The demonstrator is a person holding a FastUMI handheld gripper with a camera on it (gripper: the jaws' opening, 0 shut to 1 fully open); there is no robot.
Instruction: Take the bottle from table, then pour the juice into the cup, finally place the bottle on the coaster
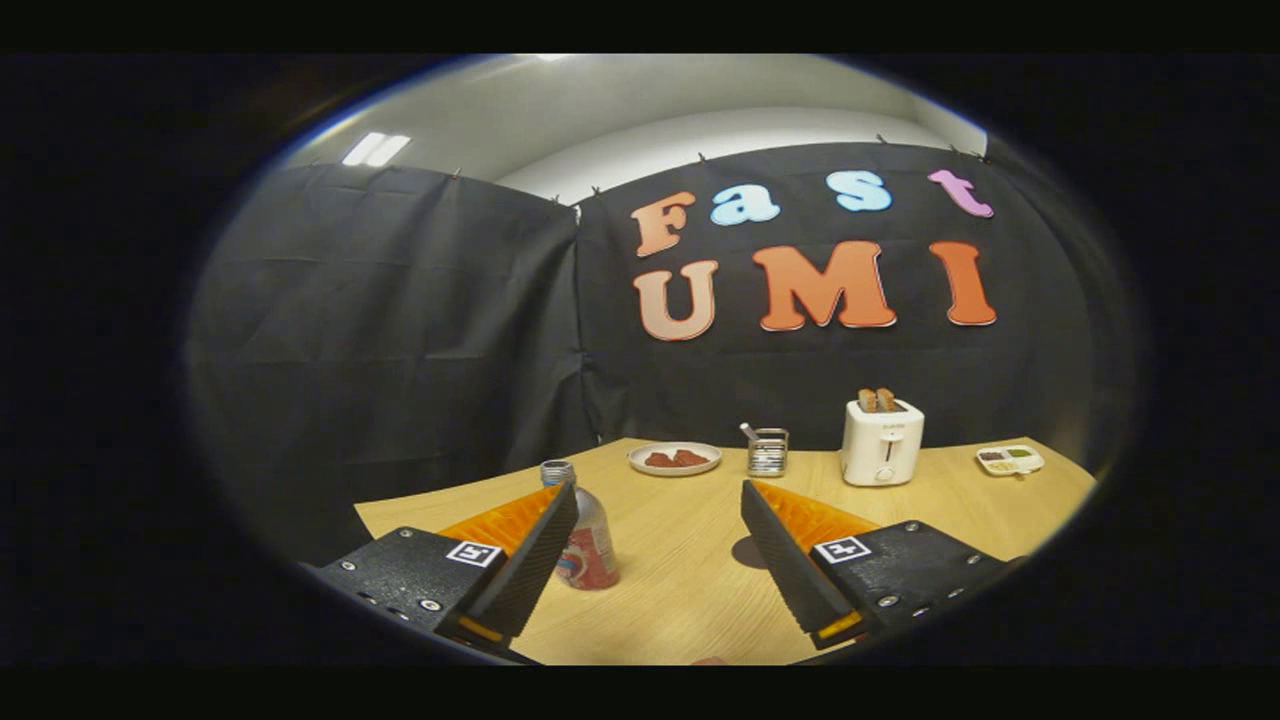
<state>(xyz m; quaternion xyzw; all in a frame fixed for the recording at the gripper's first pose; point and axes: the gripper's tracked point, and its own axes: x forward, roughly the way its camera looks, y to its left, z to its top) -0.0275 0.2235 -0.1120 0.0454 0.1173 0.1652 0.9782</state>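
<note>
A clear bottle (pixel 592 545) with a red label stands upright on the wooden table (pixel 680 600). It is just beyond the left finger's tip, which hides part of it. My gripper (pixel 660 490) is open, with a wide gap and nothing between the fingers. A dark round coaster (pixel 745 552) lies on the table by the right finger, which covers half of it. Farther back, near the middle of the table, stands a small metal cup (pixel 767 452) with something sticking out of it.
A white toaster (pixel 882 442) holding two slices stands at the back right. A white plate (pixel 675 459) with reddish food sits left of the cup. A small divided tray (pixel 1010 460) lies near the table's far right edge. Black cloth walls close the back.
</note>
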